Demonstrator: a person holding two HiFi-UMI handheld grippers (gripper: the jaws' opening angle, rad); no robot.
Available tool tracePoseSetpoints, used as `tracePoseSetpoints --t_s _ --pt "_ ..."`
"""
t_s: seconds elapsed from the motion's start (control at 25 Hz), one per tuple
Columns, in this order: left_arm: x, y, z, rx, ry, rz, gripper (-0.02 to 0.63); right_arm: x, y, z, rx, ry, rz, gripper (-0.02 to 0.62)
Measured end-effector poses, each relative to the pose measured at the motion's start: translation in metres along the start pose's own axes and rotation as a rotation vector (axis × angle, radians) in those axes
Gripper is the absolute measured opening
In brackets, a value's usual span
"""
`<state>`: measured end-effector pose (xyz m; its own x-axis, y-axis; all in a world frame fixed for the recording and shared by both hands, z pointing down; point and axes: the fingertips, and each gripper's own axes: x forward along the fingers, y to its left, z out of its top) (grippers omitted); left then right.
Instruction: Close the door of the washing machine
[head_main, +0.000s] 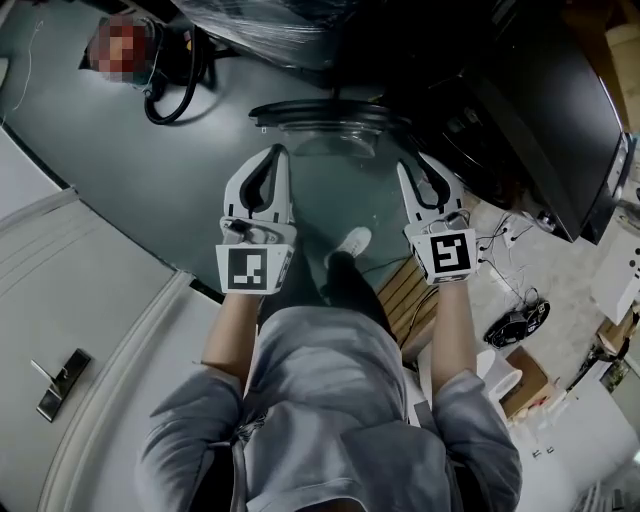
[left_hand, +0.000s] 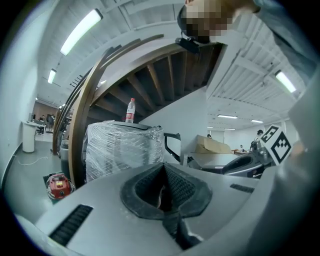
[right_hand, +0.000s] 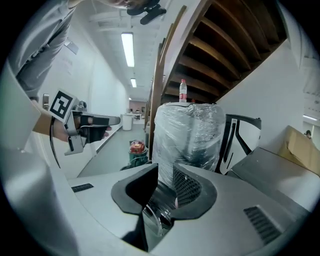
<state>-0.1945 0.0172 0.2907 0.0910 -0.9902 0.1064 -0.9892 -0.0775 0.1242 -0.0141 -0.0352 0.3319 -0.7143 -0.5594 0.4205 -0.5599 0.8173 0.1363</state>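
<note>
The washing machine door (head_main: 320, 118) stands swung open just ahead of me, its glass bowl and dark rim beyond and between my two tips, touched by neither. My left gripper (head_main: 280, 152) is pressed closed on nothing. My right gripper (head_main: 413, 165) is parted a little and, as far as I can tell, empty. If I push on the curved glass instead of the rim I could skid off, and too hard a shove might bounce the door back unlatched. Loose cables (head_main: 505, 255) on my right could trip me. The floor (head_main: 150, 170) is bare grey, and a plastic-wrapped appliance (right_hand: 187, 130) stands under a staircase (right_hand: 225, 45) beyond.
</note>
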Motion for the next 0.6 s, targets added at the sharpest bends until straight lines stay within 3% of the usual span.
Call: tracePoseSetpoints --t_s 0.6 --pt "-0.012 0.061 -0.015 -0.008 0.029 0.126 -0.002 0.095 0.022 -0.027 -0.166 0.162 0.214 0.072"
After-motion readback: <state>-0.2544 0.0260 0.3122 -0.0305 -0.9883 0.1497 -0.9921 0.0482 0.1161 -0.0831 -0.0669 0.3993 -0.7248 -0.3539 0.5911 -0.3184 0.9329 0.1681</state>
